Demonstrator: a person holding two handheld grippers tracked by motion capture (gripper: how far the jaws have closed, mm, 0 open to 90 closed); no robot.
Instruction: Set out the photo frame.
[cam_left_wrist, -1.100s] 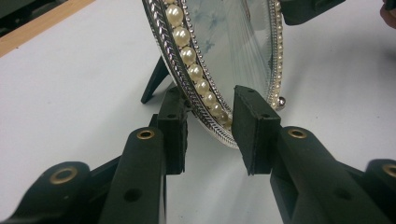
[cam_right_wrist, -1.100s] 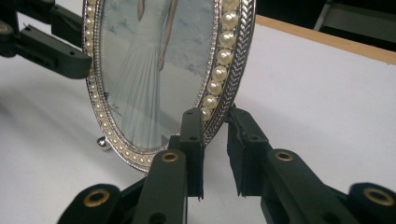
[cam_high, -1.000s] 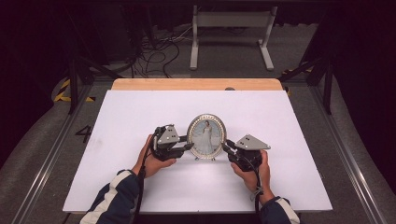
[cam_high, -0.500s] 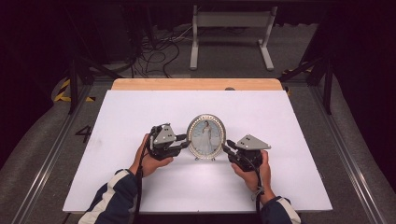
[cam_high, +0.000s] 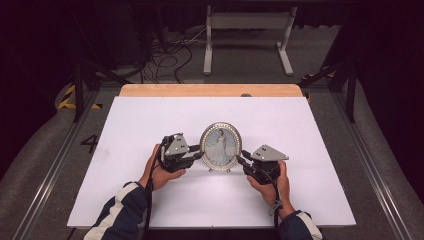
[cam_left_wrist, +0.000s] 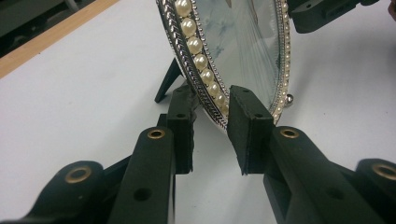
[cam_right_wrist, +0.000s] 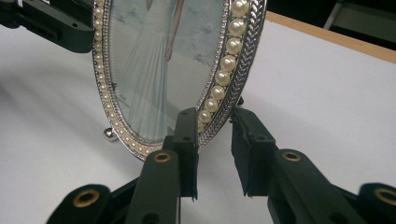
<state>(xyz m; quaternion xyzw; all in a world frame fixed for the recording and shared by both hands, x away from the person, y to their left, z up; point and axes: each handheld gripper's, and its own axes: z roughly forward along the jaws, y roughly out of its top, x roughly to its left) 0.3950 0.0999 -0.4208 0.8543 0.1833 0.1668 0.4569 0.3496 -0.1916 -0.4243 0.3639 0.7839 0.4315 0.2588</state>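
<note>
Oval silver pearl-rimmed photo frame (cam_high: 220, 146) upright on white counter (cam_high: 310, 150); your left tongs (cam_left_wrist: 211, 122) and right tongs (cam_right_wrist: 214, 135) straddle frame's opposite lower edges, jaws parted, not yet clamped.

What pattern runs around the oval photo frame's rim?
The oval photo frame has a pearl row inside a silver braided band, clearest in the right gripper view.

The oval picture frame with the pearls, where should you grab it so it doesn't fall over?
Probably by the thin silver rim, low on each side. The picture frame stands upright on a back strut, so its edges are free. The left gripper comes from the left and the right gripper from the right, fingers straddling the pearl border front and back, clear of the glass middle.
</note>
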